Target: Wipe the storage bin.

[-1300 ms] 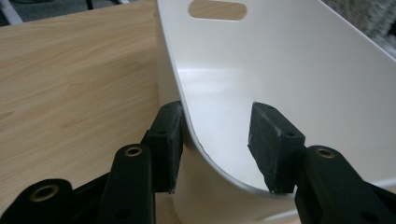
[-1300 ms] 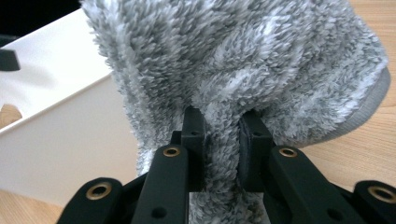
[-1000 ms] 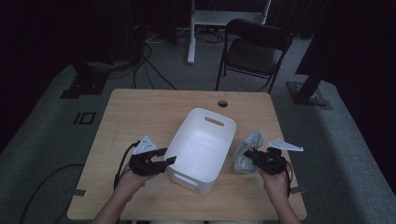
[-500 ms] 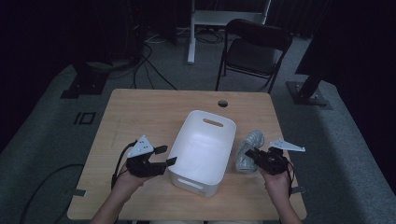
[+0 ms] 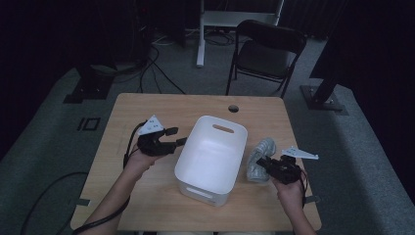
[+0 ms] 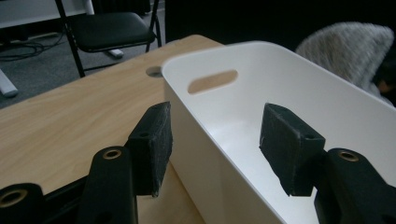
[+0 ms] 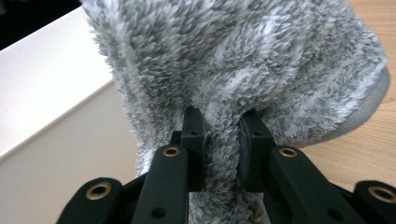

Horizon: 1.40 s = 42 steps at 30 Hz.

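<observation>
My right gripper (image 7: 222,140) pinches the grey slipper (image 7: 261,60) beside the bin (image 5: 211,155); left gripper (image 6: 215,140) open, jaws just narrowing, straddling its rim.

Dim high view, perhaps underexposed; close-ups brighter.

Looks like a recording studio or lab setup, not anyone's home. Black curtains all around, grey carpet floor (image 5: 58,127), and a lone wooden table (image 5: 195,105) in the middle. Folding chair (image 5: 266,51) at 1 o'clock, white stand legs (image 5: 205,29) at 12, cables (image 5: 156,49) snaking over the floor at 11, heavy black rig bases (image 5: 88,88) at 10 and 2.
</observation>
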{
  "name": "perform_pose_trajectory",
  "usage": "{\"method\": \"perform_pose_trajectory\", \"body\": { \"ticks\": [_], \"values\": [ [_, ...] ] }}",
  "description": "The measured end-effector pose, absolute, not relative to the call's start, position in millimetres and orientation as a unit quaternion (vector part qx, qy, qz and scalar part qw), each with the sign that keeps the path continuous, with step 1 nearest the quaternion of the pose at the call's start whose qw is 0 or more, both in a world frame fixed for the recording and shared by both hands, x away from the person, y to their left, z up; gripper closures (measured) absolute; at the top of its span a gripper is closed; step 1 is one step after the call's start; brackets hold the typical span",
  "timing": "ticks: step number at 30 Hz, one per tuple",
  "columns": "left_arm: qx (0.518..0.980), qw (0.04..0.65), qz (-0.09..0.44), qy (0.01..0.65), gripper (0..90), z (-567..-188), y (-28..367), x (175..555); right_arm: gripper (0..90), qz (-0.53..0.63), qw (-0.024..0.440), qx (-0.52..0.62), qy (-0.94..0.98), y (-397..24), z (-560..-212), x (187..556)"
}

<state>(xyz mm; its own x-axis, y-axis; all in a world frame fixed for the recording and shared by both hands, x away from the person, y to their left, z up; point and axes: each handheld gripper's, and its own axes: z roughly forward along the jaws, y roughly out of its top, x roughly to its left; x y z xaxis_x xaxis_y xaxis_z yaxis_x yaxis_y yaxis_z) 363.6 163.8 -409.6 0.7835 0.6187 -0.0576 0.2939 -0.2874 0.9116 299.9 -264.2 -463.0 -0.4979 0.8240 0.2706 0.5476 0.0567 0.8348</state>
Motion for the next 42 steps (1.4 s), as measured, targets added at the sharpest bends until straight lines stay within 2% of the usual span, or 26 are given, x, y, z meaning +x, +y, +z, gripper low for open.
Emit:
{"method": "perform_pose_trajectory", "body": {
  "ticks": [4, 7, 17, 22, 27, 42],
  "values": [
    [0.780, 0.529, 0.165, 0.290, 43.8, -408.8, 158.2, 382.5, 75.9, 0.486, 0.139, 0.478, 0.718, -261.2, -465.5, 300.7],
    [0.772, 0.546, 0.154, 0.286, 43.0, -408.8, 153.5, 395.6, 75.9, 0.484, 0.135, 0.479, 0.720, -260.5, -467.6, 301.6],
    [0.800, 0.521, 0.151, 0.258, 43.0, -406.1, 126.5, 431.6, 75.9, 0.484, 0.132, 0.481, 0.719, -262.2, -469.7, 302.4],
    [0.809, 0.516, 0.161, 0.230, 43.3, -406.2, 116.2, 442.7, 75.8, 0.484, 0.130, 0.480, 0.720, -262.0, -471.0, 302.9],
    [0.805, 0.528, 0.141, 0.231, 43.4, -405.9, 112.7, 454.1, 75.8, 0.486, 0.131, 0.481, 0.718, -264.4, -470.4, 303.0],
    [0.840, 0.481, 0.125, 0.218, 44.1, -425.6, 89.1, 476.8, 75.8, 0.490, 0.130, 0.482, 0.715, -269.3, -469.6, 301.7]
  ]
}}
